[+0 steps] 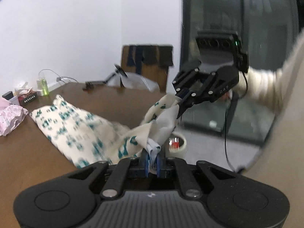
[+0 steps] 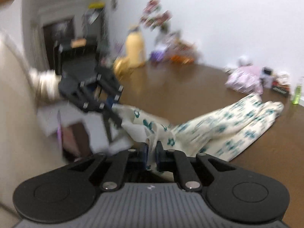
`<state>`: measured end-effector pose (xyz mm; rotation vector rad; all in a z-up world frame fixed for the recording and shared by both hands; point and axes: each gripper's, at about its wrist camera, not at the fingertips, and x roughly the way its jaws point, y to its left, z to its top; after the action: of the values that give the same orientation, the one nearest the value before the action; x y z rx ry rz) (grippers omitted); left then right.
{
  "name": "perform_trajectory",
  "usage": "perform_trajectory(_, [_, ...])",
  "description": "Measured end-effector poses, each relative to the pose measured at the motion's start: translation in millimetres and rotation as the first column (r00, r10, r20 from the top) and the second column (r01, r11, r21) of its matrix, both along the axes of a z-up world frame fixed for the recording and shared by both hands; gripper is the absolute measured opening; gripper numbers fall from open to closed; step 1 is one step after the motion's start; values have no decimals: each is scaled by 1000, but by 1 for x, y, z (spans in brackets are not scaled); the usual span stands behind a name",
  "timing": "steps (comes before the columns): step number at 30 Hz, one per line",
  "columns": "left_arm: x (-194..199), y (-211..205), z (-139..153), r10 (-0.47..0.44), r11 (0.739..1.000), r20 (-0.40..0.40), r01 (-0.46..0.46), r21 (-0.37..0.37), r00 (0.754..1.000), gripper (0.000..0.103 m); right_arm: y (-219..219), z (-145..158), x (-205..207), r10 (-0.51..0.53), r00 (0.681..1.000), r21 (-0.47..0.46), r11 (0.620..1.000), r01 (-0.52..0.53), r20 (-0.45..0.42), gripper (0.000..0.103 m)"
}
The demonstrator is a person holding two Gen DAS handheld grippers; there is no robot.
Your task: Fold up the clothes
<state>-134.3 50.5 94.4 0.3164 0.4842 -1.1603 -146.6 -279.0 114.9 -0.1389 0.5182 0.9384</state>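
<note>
A cream garment with teal print lies across the brown table, and its near edge is lifted off the surface. My left gripper is shut on one bunched corner of that edge. My right gripper, held by a hand in a cream sleeve, pinches the other corner higher up to the right. In the right wrist view my right gripper is shut on the garment, and my left gripper grips the cloth to the left. The stretch of fabric between them hangs slack.
A pink cloth bundle, small boxes and a green bottle stand at the table's far left. A chair draped with dark clothes stands behind. A white cup sits beyond the table edge. Toys line the wall.
</note>
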Motion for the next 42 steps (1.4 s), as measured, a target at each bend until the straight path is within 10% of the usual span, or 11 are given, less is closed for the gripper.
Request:
perform_trajectory(9, [163, -41, -23, 217, 974, -213, -225, -15, 953, 8, 7, -40, 151, -282, 946, -41, 960, 279, -161, 8])
perform_trajectory(13, [200, -37, -49, 326, 941, -318, -339, 17, 890, 19, 17, -66, 165, -399, 909, -168, 911, 377, -120, 33])
perform_trajectory(20, [198, 11, -28, 447, 866, -308, -492, -87, 840, 46, -7, -17, 120, -457, 887, -53, 886, 461, 69, 39])
perform_trajectory(27, [144, 28, -14, 555, 796, -329, -602, -56, 764, 62, 21, -40, 88, -294, 951, -41, 956, 292, -89, 25])
perform_trajectory(31, [129, 3, -34, 503, 833, -376, -552, -30, 778, 62, 24, -71, 103, -351, 922, -29, 936, 351, -166, 38])
perform_trajectory(39, [131, 12, -41, 542, 781, -425, -621, -65, 725, 80, -5, -55, 61, -420, 897, 55, 901, 430, -135, 53])
perform_trajectory(42, [129, 4, -37, 482, 817, -416, -568, -105, 771, 81, -13, -69, 62, -437, 870, 88, 880, 466, -229, 57])
